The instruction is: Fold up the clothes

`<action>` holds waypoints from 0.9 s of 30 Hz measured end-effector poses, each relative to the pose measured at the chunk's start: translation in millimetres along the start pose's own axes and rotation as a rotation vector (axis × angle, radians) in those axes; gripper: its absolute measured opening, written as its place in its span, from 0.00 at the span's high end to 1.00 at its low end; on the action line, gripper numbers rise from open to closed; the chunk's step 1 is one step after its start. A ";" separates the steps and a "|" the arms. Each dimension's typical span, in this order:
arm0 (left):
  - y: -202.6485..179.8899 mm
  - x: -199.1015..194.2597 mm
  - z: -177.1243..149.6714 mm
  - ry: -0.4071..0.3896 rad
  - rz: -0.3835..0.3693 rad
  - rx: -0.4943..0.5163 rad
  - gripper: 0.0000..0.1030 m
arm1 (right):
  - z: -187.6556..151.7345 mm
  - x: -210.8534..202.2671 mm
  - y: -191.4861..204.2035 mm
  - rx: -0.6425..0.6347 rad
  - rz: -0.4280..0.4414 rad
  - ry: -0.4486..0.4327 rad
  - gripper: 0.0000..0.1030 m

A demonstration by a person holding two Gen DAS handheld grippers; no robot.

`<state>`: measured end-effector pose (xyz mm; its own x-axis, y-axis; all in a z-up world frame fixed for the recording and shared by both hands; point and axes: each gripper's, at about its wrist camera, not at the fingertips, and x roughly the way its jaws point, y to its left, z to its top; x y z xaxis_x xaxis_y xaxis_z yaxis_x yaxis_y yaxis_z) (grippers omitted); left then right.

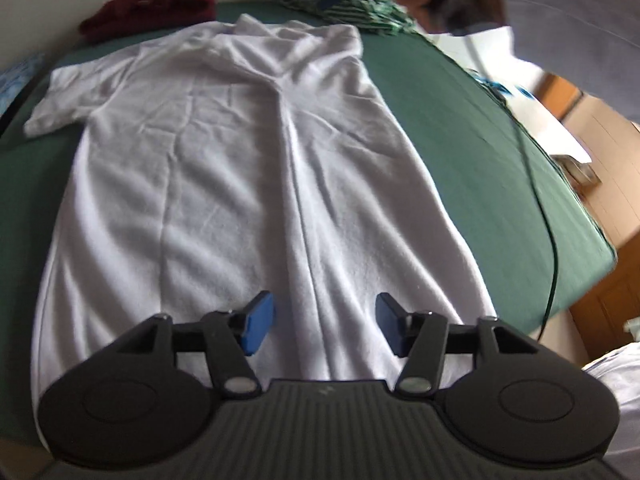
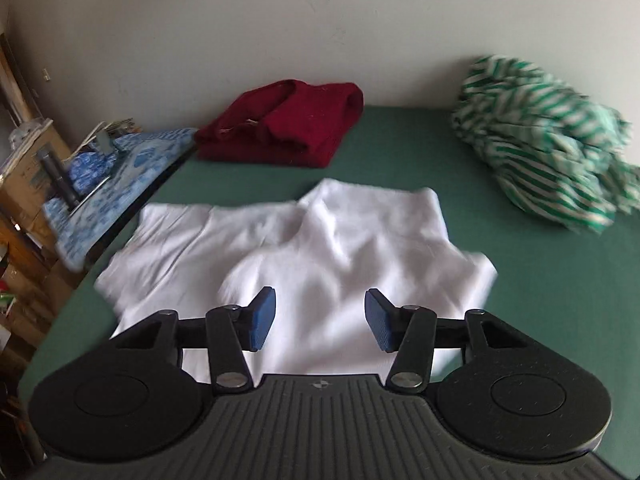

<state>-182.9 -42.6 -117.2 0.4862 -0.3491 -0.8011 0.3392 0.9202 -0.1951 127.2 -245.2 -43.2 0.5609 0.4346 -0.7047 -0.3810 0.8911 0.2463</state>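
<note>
Hovering spread over the white shirt (image 1: 224, 168), both hand-held grippers (image 1: 325, 330) (image 2: 320, 320); only the left view shows its hem

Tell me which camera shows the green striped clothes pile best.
The right wrist view: the green striped pile sits whole and unobstructed on the green surface, right of the folded red garment. The left wrist view catches only a blurred part at the top edge.

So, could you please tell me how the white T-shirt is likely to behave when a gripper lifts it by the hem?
The white T-shirt looks soft and creased, so it will probably drape limply. It seems thin, likely light. One sleeve already lies folded over, so layers may shift when lifted.
</note>
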 end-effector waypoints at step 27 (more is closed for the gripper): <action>94.6 58.2 164.6 -0.223 0.172 -0.260 0.22 | 42.8 76.2 7.1 -0.052 0.288 -0.019 0.59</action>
<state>10.1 -5.0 -89.2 0.6913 -0.1894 -0.6973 0.0362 0.9729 -0.2284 198.7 -200.2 -66.7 0.4375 0.6717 -0.5978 -0.5637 0.7229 0.3996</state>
